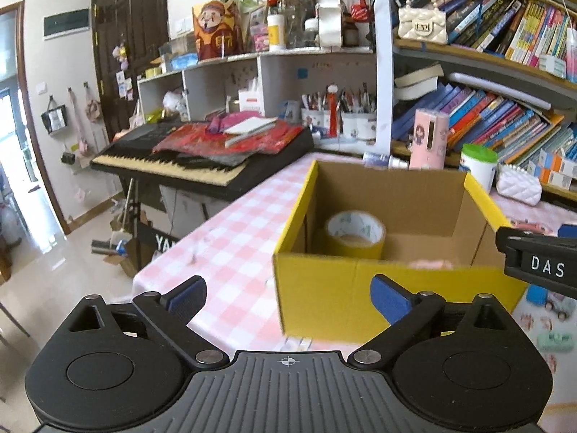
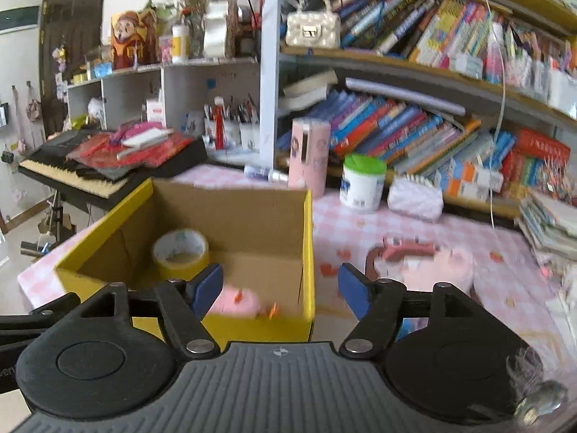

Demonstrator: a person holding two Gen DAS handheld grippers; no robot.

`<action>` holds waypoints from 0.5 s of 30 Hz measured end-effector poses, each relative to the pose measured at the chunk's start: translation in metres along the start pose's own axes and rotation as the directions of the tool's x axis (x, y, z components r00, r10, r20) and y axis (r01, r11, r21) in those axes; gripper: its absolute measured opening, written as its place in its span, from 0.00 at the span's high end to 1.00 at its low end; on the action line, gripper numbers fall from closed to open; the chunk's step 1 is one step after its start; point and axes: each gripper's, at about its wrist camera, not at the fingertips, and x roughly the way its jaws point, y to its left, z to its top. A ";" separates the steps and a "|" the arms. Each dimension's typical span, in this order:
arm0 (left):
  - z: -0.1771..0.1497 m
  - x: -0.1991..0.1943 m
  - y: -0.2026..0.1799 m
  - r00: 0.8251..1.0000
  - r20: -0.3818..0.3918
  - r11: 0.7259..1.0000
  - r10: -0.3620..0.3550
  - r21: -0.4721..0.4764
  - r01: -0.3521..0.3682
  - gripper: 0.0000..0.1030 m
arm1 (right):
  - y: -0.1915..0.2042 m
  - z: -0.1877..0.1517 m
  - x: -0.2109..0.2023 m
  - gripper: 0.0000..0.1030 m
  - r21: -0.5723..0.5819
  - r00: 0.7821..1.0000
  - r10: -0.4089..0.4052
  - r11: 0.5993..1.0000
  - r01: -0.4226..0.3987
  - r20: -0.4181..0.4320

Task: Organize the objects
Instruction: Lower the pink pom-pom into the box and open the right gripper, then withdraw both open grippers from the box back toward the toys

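Observation:
An open cardboard box with yellow outer sides stands on the pink checked tablecloth. Inside lie a roll of yellow tape and a soft pink item, whose top just shows over the front wall in the left wrist view. My left gripper is open in front of the box's near left corner, nothing between its blue pads. My right gripper is open above the box's near right corner, empty. A pink object lies on the cloth right of the box.
A black keyboard piled with red items stands left of the table. Bookshelves fill the back and right. A pink cylinder, a green-lidded tub and a white quilted pouch stand behind the box. The right gripper's body shows at the right edge.

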 end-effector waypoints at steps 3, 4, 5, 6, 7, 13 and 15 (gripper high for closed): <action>-0.015 -0.006 0.010 0.999 -0.038 1.000 -0.002 -0.006 0.002 0.04 | 0.008 -0.015 -0.010 0.33 -0.005 0.999 -0.012 1.000 0.012 -0.042; -0.020 -0.008 0.014 0.999 -0.050 1.000 -0.003 -0.010 0.002 0.04 | 0.011 -0.020 -0.013 0.33 -0.010 0.999 -0.016 1.000 0.015 -0.050; -0.025 -0.011 0.018 0.998 -0.063 1.000 -0.004 -0.016 0.003 0.04 | 0.014 -0.025 -0.017 0.33 -0.015 0.998 -0.019 1.000 0.018 -0.058; -0.030 -0.014 0.022 0.997 -0.075 1.000 -0.005 -0.020 0.003 0.04 | 0.018 -0.030 -0.021 0.33 -0.020 0.998 -0.021 1.000 0.019 -0.065; -0.035 -0.018 0.025 0.996 -0.085 1.000 -0.004 -0.023 0.002 0.04 | 0.022 -0.035 -0.026 0.33 -0.025 0.997 -0.022 0.999 0.020 -0.073; -0.060 -0.036 0.047 0.991 -0.137 0.999 0.003 -0.041 -0.009 0.04 | 0.038 -0.064 -0.052 0.31 -0.042 0.992 -0.026 0.999 0.021 -0.126; -0.068 -0.043 0.051 0.989 -0.150 0.999 0.004 -0.035 -0.009 0.04 | 0.041 -0.072 -0.060 0.30 -0.037 0.990 -0.034 0.999 0.029 -0.136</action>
